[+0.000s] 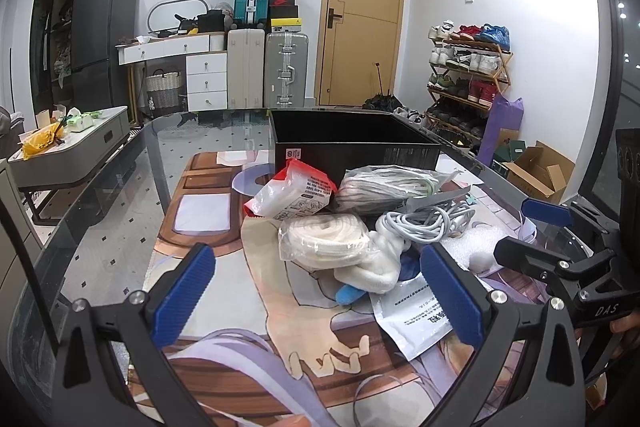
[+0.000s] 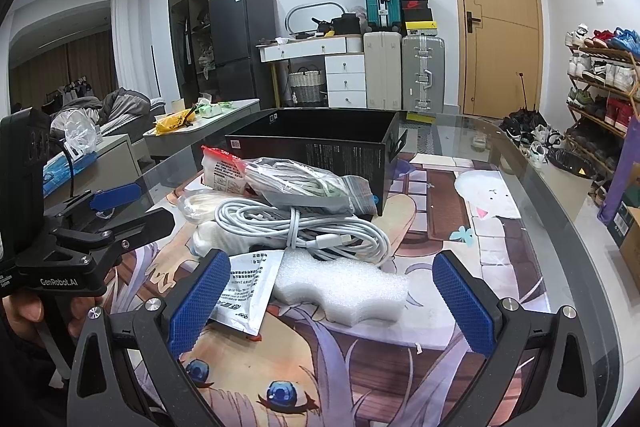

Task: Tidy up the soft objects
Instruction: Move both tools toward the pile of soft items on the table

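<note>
A pile of soft items lies on the printed mat before an open black box [image 1: 352,143] [image 2: 320,139]. It holds a red-and-white packet [image 1: 292,191] [image 2: 220,167], a clear bag of grey cords [image 1: 388,187] [image 2: 304,183], a coiled white cable [image 1: 428,223] [image 2: 304,227], a bagged white roll [image 1: 324,239], a white cloth [image 1: 376,267], a flat white pouch [image 1: 416,315] [image 2: 244,291] and a white foam piece [image 2: 344,287]. My left gripper [image 1: 320,291] [image 2: 128,209] stands open just short of the roll and cloth. My right gripper [image 2: 332,303] [image 1: 536,233] stands open over the foam, holding nothing.
The glass table [image 1: 120,211] [image 2: 540,195] curves away at both sides. Behind it are suitcases [image 1: 286,67], a white drawer unit [image 1: 206,79], a wooden door [image 1: 364,15] and a shoe rack [image 1: 468,75]. A low side table [image 1: 76,147] stands left; a cardboard box [image 1: 536,171] sits right.
</note>
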The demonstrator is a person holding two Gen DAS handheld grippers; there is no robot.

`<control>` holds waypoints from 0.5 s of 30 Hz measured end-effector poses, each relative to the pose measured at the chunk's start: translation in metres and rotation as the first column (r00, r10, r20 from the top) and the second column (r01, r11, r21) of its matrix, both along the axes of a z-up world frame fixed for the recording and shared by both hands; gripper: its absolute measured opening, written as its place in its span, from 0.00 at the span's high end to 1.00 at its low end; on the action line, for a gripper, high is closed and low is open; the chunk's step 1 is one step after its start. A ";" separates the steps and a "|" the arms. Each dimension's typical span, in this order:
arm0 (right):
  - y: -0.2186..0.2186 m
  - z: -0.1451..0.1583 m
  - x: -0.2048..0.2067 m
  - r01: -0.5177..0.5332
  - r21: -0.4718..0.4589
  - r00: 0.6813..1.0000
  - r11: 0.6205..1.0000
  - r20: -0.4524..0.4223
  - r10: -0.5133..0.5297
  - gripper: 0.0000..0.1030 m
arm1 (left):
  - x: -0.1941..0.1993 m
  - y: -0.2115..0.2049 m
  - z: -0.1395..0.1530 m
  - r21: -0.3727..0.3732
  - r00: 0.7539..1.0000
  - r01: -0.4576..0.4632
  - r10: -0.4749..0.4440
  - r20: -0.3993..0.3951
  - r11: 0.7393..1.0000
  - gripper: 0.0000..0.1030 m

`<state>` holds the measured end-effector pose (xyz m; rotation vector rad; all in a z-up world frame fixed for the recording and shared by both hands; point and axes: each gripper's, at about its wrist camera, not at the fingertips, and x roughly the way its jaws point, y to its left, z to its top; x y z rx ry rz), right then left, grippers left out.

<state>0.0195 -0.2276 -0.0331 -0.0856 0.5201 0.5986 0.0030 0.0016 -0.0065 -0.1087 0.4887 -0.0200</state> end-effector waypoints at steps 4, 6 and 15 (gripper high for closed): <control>0.000 0.000 0.001 0.001 -0.001 1.000 1.000 0.000 -0.001 0.00 | 0.000 -0.001 0.000 0.002 1.000 0.000 0.000 0.000 1.000 0.00; 0.000 0.000 0.001 0.002 -0.003 1.000 1.000 -0.001 -0.002 0.00 | 0.001 0.000 0.001 0.002 1.000 0.000 0.000 0.000 1.000 0.00; -0.002 -0.005 0.005 -0.004 -0.010 1.000 1.000 -0.025 0.004 0.00 | 0.000 -0.002 -0.003 0.013 1.000 0.006 -0.006 -0.012 1.000 0.00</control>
